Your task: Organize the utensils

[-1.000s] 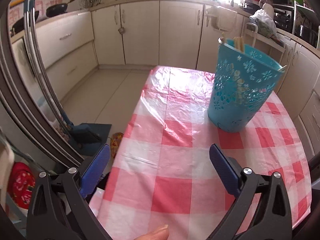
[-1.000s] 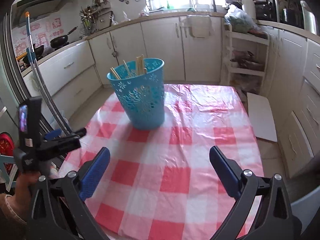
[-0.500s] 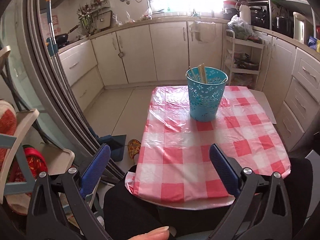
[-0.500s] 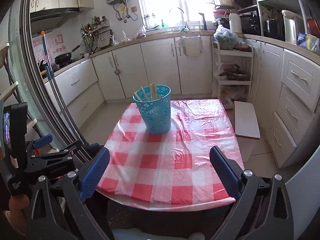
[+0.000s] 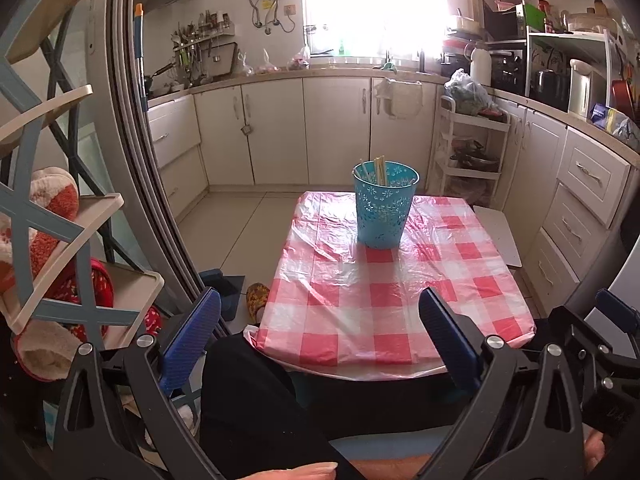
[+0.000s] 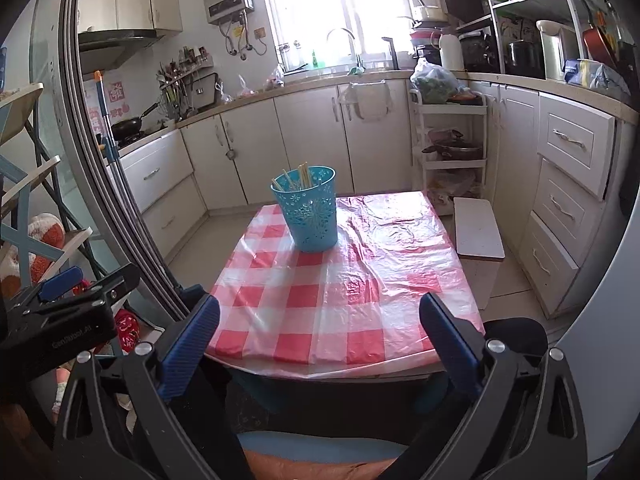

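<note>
Both the left gripper [image 5: 320, 336] and right gripper [image 6: 320, 336] are held wide apart and empty (task seemingly finished), chopsticks [image 6: 298, 178] being gathered in the blue basket [image 6: 310, 214].

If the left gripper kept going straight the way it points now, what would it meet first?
Probably the checked tablecloth on the table: the open, empty left gripper points over its near edge. The blue basket stands farther along, slightly right of centre. Depth is hard to judge.
</note>
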Available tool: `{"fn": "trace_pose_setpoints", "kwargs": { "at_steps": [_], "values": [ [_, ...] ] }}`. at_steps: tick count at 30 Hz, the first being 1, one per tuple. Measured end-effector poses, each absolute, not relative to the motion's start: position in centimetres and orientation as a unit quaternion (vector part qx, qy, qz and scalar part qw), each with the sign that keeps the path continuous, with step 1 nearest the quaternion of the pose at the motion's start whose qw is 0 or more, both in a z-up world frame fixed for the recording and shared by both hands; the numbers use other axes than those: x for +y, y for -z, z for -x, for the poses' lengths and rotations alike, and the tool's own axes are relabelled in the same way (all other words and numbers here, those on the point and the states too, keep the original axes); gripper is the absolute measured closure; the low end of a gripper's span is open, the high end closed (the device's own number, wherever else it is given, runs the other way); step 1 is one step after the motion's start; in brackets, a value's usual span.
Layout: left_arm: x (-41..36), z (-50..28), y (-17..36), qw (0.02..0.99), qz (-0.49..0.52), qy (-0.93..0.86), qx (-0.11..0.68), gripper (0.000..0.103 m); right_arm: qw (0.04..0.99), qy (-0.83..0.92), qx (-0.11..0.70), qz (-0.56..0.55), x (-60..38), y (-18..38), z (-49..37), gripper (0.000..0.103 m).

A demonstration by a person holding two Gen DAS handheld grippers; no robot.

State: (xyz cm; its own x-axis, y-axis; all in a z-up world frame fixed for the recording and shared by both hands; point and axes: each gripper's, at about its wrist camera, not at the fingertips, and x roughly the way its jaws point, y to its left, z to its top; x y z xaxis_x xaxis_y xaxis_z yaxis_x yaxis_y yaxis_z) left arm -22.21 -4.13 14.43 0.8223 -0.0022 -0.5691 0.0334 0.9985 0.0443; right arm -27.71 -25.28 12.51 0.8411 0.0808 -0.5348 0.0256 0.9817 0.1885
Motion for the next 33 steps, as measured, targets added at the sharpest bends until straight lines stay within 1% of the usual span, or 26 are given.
{"fn": "trace_pose_setpoints", "kwargs": {
  "at_steps": [9, 16, 33],
  "values": [
    [-4.0, 21.6, -13.6, 0.95, -0.021, 0.012, 0.312, 0.008, 0.953, -0.011, 0.287, -0.093, -25.2, -12.1, 27.8, 0.007],
    [-3.8, 21.6, -13.4, 0.949, -0.021, 0.012, 0.314, 0.008, 0.949, -0.013, 0.299, -0.097, -25.2, -11.7, 27.6, 0.007],
    [-3.6, 21.8, -13.2, 0.95, -0.018, 0.008, 0.311, 0.008, 0.949, -0.012, 0.3, -0.097, -25.1, -11.6, 27.7, 0.007]
  ]
}}
